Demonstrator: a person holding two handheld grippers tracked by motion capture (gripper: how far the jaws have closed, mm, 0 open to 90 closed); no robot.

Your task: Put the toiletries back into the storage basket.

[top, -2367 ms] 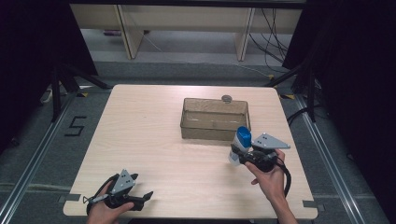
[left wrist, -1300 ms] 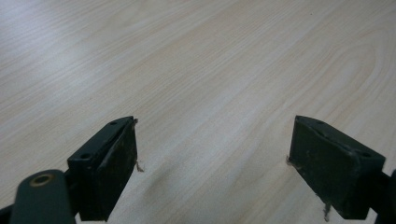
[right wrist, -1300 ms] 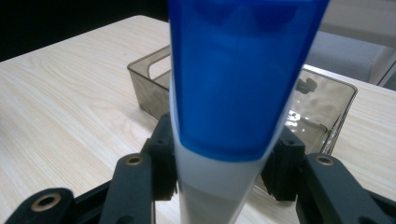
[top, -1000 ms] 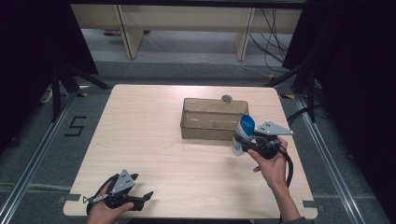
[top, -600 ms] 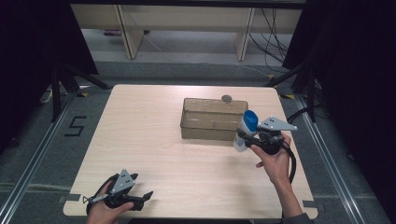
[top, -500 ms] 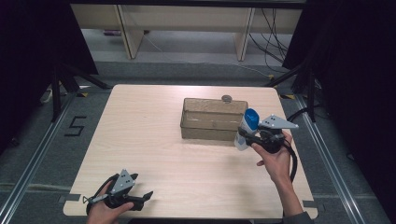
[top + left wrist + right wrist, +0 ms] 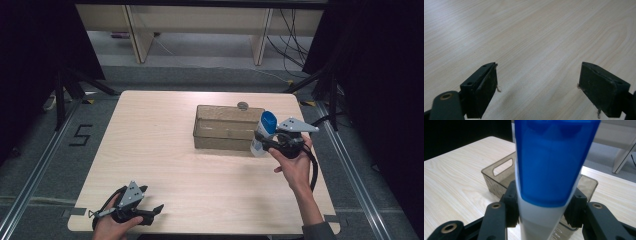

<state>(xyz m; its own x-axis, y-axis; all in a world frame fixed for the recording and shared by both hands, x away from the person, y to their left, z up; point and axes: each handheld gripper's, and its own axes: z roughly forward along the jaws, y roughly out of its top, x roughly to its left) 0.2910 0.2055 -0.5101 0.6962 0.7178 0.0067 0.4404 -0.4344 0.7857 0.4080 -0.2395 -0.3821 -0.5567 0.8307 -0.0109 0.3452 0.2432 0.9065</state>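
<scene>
Blue-capped white tube (image 7: pixel 263 133): clamped in right gripper (image 7: pixel 265 141), lifted beside clear bin (image 7: pixel 227 128), not yet inside. Left gripper (image 7: pixel 537 87): jaws wide, empty, resting on table (image 7: pixel 165 135).

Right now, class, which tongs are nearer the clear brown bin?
Right. The right tongs, shut on the blue-capped bottle, hover just beside the bin's right end. The left tongs rest open at the table's near-left edge.

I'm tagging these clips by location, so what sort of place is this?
Probably a lab or recording workspace: a bare wooden table ringed by black curtains, metal floor rails with a taped number, and loose cables under a bench.
</scene>
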